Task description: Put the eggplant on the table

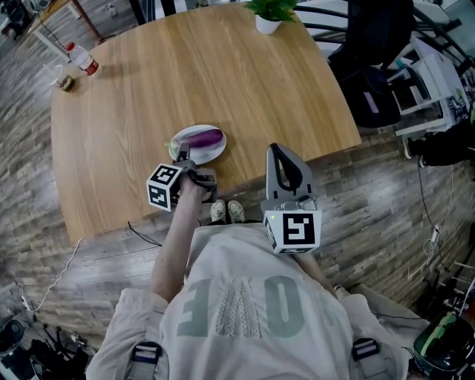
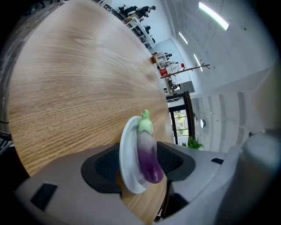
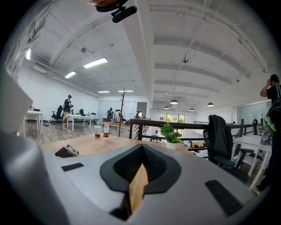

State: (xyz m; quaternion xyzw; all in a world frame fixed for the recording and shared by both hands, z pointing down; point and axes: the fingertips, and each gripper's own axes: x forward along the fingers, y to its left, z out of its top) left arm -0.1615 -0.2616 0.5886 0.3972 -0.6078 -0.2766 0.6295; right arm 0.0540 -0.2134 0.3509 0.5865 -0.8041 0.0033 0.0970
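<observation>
1. Eggplant [image 1: 205, 138], purple with a green cap at one end, lies lengthwise on a white plate [image 1: 213, 154]. It does not touch the wood.
2. The plate sits on the wooden table [image 1: 223, 74], close to the edge nearest the person.
3. The left gripper [image 1: 182, 156] reaches in over that near edge, tilted downward, with its tips at the plate's near rim.
4. Its jaws stand spread. In the left gripper view the plate's rim and the eggplant show in the gap between them, and the ribbed pads [image 2: 103, 165] squeeze neither one.
5. The right gripper [image 1: 276, 151] is held to the right of the plate and well apart from it. Its tips are just over the table's near edge and it points roughly level.
6. Its jaws are pressed together. Only a thin strip of table wood shows through the slit behind the tips.
7. A potted plant [image 1: 271, 13] in a white pot stands at the table's far edge.
8. A bottle [image 1: 83, 59] with a red label stands at the far left corner, with a cup [image 1: 67, 83] just beside it.
9. A black chair [image 1: 375, 44] stands beyond the table's right side, on a plank floor [image 1: 386, 193].
10. The person's pale shirt [image 1: 245, 304] fills the bottom of the head view.
</observation>
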